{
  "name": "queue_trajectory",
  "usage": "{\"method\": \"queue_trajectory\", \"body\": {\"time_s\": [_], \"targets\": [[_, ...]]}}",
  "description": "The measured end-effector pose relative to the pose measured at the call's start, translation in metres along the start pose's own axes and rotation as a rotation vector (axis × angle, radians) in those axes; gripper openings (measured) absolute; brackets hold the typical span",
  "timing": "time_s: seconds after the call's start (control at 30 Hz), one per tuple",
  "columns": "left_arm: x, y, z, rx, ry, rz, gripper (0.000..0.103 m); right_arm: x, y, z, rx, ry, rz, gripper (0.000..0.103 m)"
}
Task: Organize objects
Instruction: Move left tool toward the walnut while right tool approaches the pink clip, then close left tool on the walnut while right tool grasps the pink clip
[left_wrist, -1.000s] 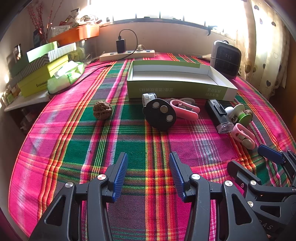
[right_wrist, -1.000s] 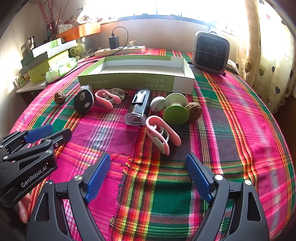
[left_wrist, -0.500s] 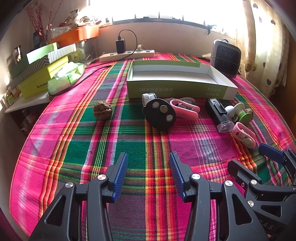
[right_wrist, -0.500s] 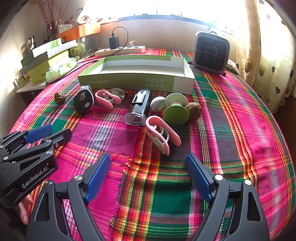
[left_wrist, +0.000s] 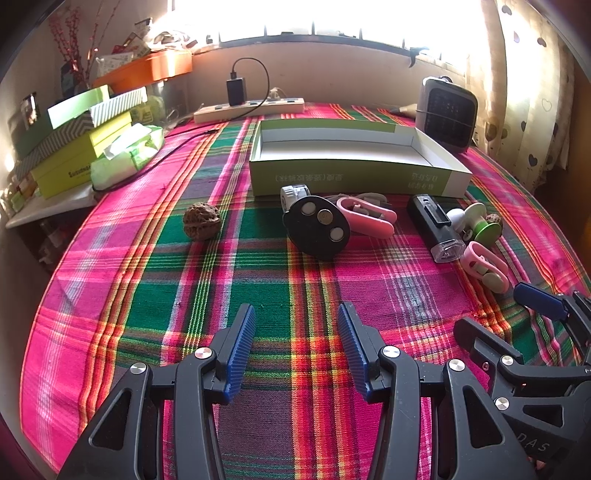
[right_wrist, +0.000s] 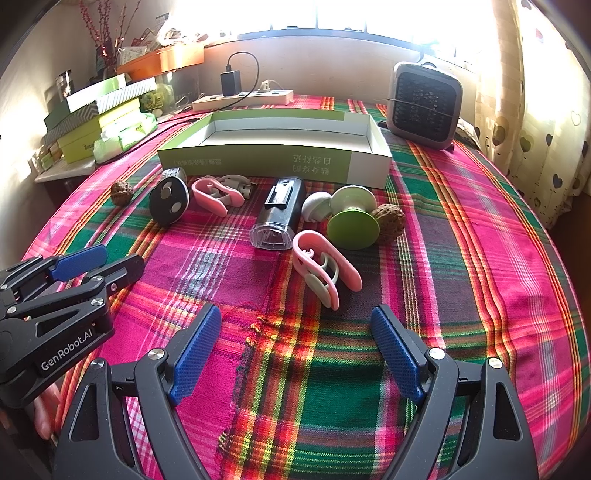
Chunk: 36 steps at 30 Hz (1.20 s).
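Note:
A green and white open box (left_wrist: 354, 158) (right_wrist: 273, 147) lies on the plaid cloth. In front of it lie a walnut (left_wrist: 201, 221), a black oval device (left_wrist: 317, 230) (right_wrist: 169, 203), a pink clip (left_wrist: 365, 216) (right_wrist: 212, 194), a black bike light (left_wrist: 436, 230) (right_wrist: 279, 216), a green and white spool (right_wrist: 351, 218), a second walnut (right_wrist: 388, 223) and a second pink clip (right_wrist: 325, 271) (left_wrist: 484, 266). My left gripper (left_wrist: 295, 341) is open and empty, near the front edge. My right gripper (right_wrist: 295, 352) is open and empty, just short of the second pink clip.
A grey fan heater (right_wrist: 424, 103) stands at the back right. A power strip with a charger (left_wrist: 247, 105) lies along the back wall. Stacked boxes and a tissue pack (left_wrist: 125, 151) sit at the left. A curtain (right_wrist: 535, 92) hangs at the right.

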<state>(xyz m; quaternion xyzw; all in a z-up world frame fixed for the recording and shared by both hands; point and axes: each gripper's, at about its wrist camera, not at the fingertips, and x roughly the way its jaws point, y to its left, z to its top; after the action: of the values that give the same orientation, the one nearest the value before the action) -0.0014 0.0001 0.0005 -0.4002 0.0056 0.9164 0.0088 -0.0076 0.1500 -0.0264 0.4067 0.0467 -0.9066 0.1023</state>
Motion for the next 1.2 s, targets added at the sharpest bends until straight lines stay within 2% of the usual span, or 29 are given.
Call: {"method": "queue_trajectory", "body": {"time_s": [0.23,0.43,0.6,0.73,0.9,1.2], "targets": [[0.001,0.001,0.001,0.014,0.005,-0.011,0.045,-0.001,0.000,-0.002,-0.016,0.004,0.015,0.084],[0.000,0.008,0.003,0.036,0.022,-0.064,0.045,-0.001,-0.005,-0.001,-0.051,0.013,0.050,0.084],[0.002,0.020,0.006,0.030,0.028,-0.081,0.045,-0.003,-0.021,0.003,-0.008,0.013,0.044,0.083],[0.003,0.037,0.014,0.002,0.021,-0.091,0.045,-0.002,-0.024,0.011,-0.039,0.007,0.024,0.082],[0.003,0.053,0.028,-0.020,0.018,-0.121,0.045,0.006,-0.026,0.020,-0.067,0.024,0.047,0.071],[0.014,0.076,0.042,-0.041,0.010,-0.081,0.045,0.016,-0.020,0.025,-0.096,0.048,0.079,0.056]]}}
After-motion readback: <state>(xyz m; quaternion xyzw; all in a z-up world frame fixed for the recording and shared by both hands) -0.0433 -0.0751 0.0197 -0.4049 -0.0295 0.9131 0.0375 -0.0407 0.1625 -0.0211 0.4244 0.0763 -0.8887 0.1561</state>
